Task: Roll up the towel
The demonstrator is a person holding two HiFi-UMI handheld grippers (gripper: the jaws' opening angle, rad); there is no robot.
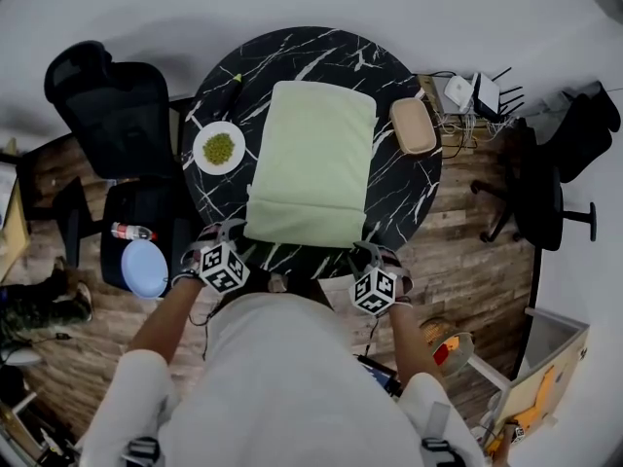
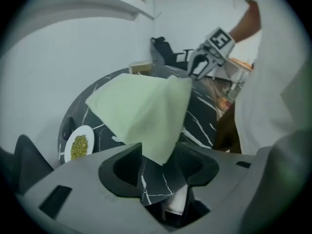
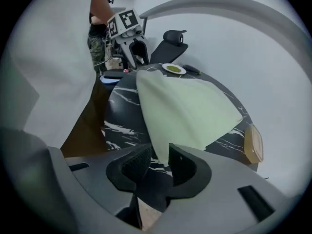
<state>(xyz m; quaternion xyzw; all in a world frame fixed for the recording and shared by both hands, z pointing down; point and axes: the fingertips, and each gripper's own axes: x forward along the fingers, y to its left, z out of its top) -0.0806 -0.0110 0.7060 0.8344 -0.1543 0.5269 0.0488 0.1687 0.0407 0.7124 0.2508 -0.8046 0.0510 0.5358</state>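
Note:
A pale green towel [image 1: 311, 163] lies spread on the round black marble table [image 1: 409, 197], with a folded band along its near edge. My left gripper [image 1: 226, 239] hovers at the towel's near left corner and my right gripper [image 1: 376, 258] at the near right corner. In the left gripper view the jaws [image 2: 161, 165] stand open, and the towel [image 2: 141, 111] corner hangs loosely between them with gaps on both sides. In the right gripper view the jaws [image 3: 160, 165] stand open a smaller way; the towel [image 3: 185, 111] corner dips between them, close to the right pad.
A white plate of green beans [image 1: 219, 149] sits left of the towel and a tan oval box [image 1: 414, 126] right of it. A dark pen-like thing [image 1: 234, 81] lies at the table's far left. A black chair [image 1: 107, 105] and a blue disc [image 1: 144, 268] stand to the left.

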